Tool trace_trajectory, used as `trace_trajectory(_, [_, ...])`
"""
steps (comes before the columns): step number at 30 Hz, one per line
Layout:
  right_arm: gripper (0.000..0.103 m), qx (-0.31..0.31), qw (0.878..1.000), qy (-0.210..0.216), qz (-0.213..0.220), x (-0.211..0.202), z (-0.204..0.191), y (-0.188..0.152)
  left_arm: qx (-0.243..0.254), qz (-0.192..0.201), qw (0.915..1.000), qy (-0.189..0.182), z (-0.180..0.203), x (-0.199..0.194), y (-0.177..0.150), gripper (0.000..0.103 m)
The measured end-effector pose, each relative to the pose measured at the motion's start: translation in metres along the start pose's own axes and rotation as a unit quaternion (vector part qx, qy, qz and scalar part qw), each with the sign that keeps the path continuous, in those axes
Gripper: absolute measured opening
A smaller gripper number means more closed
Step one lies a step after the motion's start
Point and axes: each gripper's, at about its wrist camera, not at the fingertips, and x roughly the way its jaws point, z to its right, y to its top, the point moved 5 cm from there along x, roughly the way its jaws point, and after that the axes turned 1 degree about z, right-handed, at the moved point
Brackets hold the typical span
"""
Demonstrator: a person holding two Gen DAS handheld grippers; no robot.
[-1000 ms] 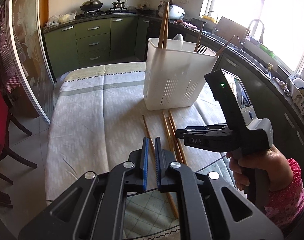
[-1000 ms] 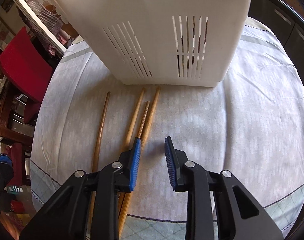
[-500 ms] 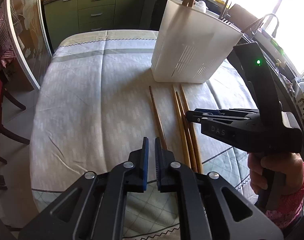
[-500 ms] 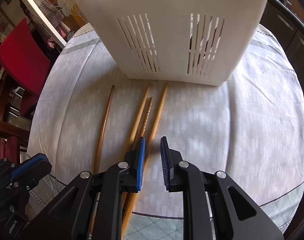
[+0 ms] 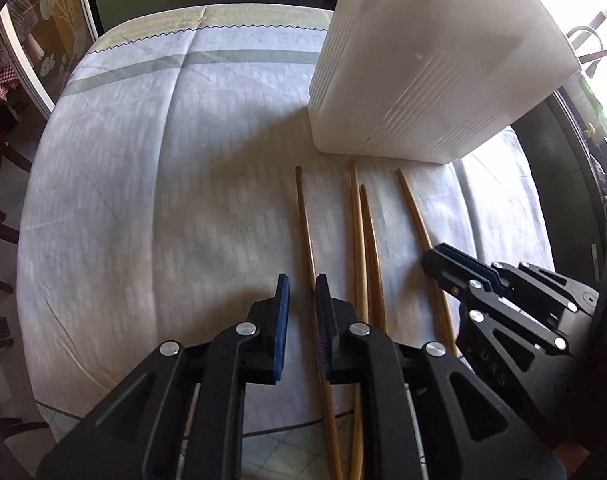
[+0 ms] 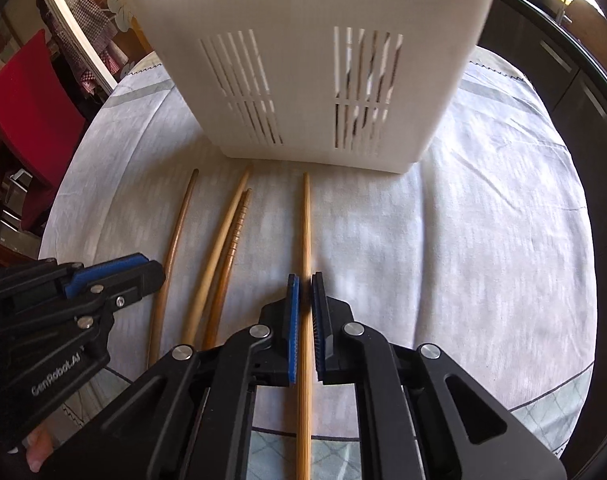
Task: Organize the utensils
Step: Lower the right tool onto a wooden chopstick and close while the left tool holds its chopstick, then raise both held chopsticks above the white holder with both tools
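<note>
Several wooden chopsticks lie side by side on the tablecloth in front of a white slotted utensil holder (image 6: 303,60), also in the left wrist view (image 5: 423,60). My right gripper (image 6: 305,280) is shut on the rightmost chopstick (image 6: 305,220), which runs between its blue pads; the same chopstick shows in the left wrist view (image 5: 413,208). My left gripper (image 5: 301,280) is slightly open, low over the leftmost, darker chopstick (image 5: 305,224), which passes between its fingers. Two more chopsticks (image 5: 363,232) lie between them.
The table (image 5: 143,160) has a pale striped cloth with a checked border near me. A red chair (image 6: 27,100) stands at the left. Dark green cabinets and a counter run along the far and right sides. The right gripper (image 5: 443,256) shows in the left view.
Both grippers moved down toward the chopsticks. The right gripper closed on the rightmost chopstick, which shifted away from the middle pair. The left gripper opened a little over the leftmost chopstick.
</note>
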Motion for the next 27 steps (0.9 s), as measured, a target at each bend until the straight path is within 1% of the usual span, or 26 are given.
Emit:
trace_trajectory(3, [0.007, 0.006, 1.0, 0.009, 0.001, -0.004, 0.013, -0.004, 0.0, 0.001, 0.9999, 0.012, 0.005, 0.003, 0.008, 0.018])
trace_trajectory(6, [0.007, 0.008, 1.0, 0.02, 0.004, -0.006, 0.016, -0.005, 0.005, -0.003, 0.9997, 0.024, 0.009, 0.007, 0.012, 0.019])
trace_trajectory(11, [0.007, 0.001, 1.0, 0.013, 0.012, -0.012, 0.02, -0.009, 0.019, -0.008, 0.9984, 0.053, 0.021, 0.019, 0.02, 0.019])
trace_trajectory(13, [0.007, 0.0, 1.0, 0.014, 0.013, -0.013, 0.023, -0.011, 0.027, -0.008, 0.9975, 0.065, 0.026, 0.022, 0.022, 0.015])
trace_trajectory(14, [0.007, 0.001, 1.0, 0.014, 0.014, -0.013, 0.024, -0.012, 0.032, -0.008, 0.997, 0.07, 0.028, 0.023, 0.023, 0.006])
trace_trajectory(16, [0.007, 0.003, 1.0, 0.015, 0.014, -0.011, 0.019, -0.013, 0.033, -0.009, 0.9969, 0.071, 0.041, 0.029, 0.03, 0.006])
trace_trajectory(18, [0.007, 0.01, 1.0, 0.02, 0.014, -0.01, 0.019, -0.012, 0.03, -0.009, 0.9973, 0.066, 0.044, 0.029, 0.032, 0.005])
trace_trajectory(22, [0.007, 0.022, 0.998, 0.039, 0.037, -0.031, 0.029, -0.012, 0.041, 0.017, 0.9971, 0.062, 0.045, 0.013, 0.032, 0.005])
trace_trajectory(27, [0.007, 0.027, 0.994, 0.058, 0.084, -0.079, 0.042, -0.017, 0.061, 0.066, 0.9946, 0.051, 0.05, -0.029, 0.026, 0.005])
